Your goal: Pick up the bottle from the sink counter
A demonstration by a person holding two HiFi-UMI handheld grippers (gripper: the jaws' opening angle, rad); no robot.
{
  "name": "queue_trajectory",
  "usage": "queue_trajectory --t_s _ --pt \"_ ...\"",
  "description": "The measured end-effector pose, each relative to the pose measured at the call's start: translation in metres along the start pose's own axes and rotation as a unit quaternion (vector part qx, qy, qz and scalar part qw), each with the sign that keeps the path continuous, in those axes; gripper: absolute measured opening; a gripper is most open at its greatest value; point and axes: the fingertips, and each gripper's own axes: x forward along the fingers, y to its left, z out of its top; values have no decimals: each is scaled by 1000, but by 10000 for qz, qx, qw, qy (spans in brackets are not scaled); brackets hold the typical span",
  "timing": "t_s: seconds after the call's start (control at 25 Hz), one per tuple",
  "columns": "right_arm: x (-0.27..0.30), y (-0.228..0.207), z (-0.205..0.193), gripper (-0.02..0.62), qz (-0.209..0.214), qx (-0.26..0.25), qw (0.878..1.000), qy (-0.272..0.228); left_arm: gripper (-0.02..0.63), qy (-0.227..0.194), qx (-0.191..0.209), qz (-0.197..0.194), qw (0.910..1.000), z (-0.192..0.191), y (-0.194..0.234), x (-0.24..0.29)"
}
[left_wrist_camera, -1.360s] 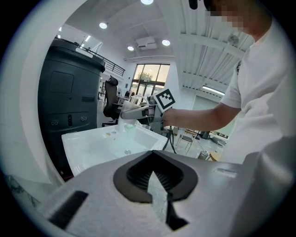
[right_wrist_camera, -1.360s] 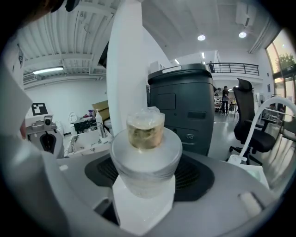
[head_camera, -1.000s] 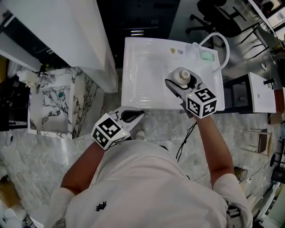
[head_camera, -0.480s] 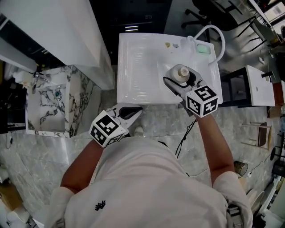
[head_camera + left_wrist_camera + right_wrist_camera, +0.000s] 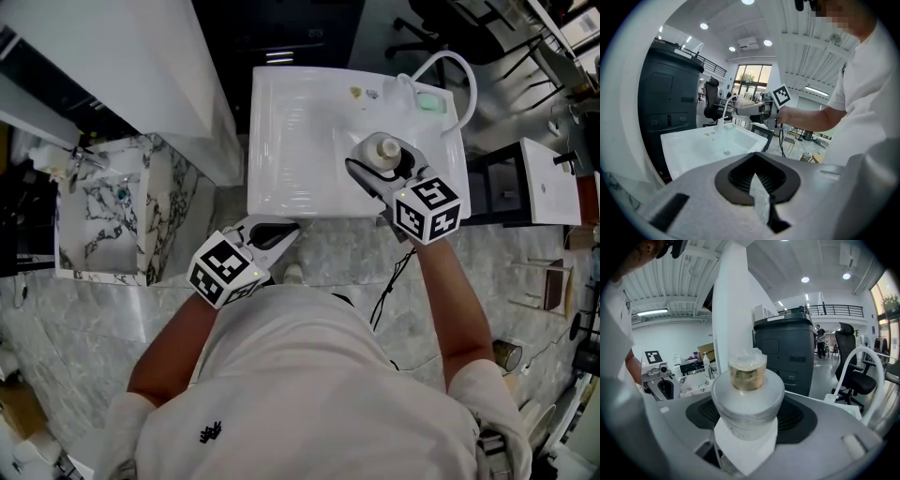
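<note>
The bottle is a pale grey one with a clear wrapped cap. It stands upright between the jaws of my right gripper, over the right side of the white sink. In the right gripper view the bottle fills the gap and both pads press on its body. My left gripper hangs at the sink's front edge, shut and empty. The left gripper view shows its closed jaws, with the sink basin beyond them.
A curved white faucet and a green soap piece sit at the sink's back right corner. A marbled basin stands to the left, next to a white column. A dark cabinet is behind the sink.
The head view has shifted a little. My right gripper keeps its hold on the bottle at about the same place over the sink, and the left gripper has stayed put.
</note>
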Motion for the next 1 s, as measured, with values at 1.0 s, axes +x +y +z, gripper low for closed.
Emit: queue_trajectory --t_s 1.0 --pt "19 -14 -18 348 -41 31 9998 187 6 51 -100 78 9999 -2 11 -3"
